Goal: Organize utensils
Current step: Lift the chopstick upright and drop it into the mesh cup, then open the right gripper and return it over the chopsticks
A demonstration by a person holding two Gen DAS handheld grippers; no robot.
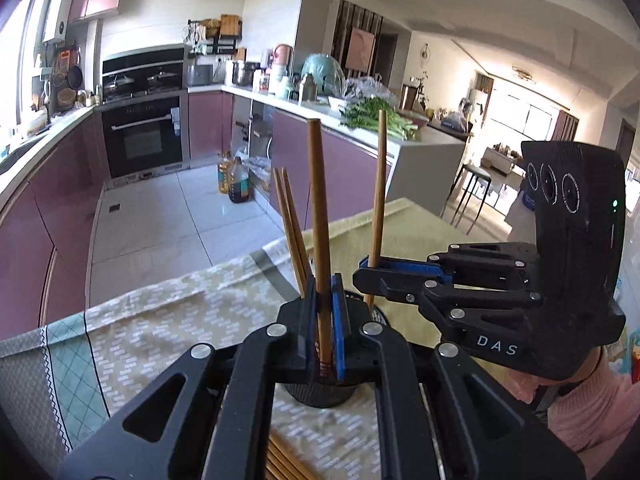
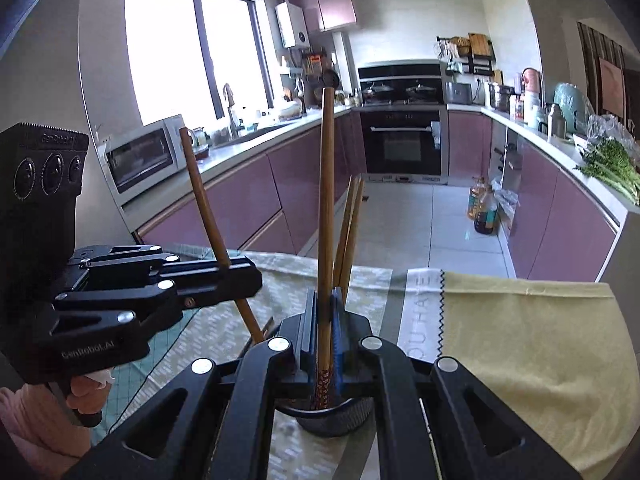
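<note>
Left tool (image 1: pixel 322 312) is clenched on one brown wooden chopstick (image 1: pixel 319 216), held nearly upright, its patterned lower end reaching down into the dark round mesh holder (image 1: pixel 320 394) that stands on the worktop. Right tool (image 2: pixel 323 320) likewise grips a second brown wooden chopstick (image 2: pixel 326 208), upright, decorated tip inside the same holder (seen from the left wrist view, this stick passes between the right tool's blue-padded fingers and goes down toward the holder's far rim). In the right wrist view the left tool's stick leans to the left. A pair of thinner wooden chopsticks (image 1: pixel 290 220) already stands in the holder, leaning left in the left wrist view, just beside the left tool's stick. More loose wooden chopsticks (image 1: pixel 282 464) lie flat on the cloth at the near edge, below the holder. The worktop is covered by a pale yellow patterned tablecloth (image 1: pixel 168 320) with a teal diamond border; a plain yellow cloth (image 2: pixel 532 344) lies to the right in the right wrist view. Both tools are held close together over the holder, not touching each other.
</note>
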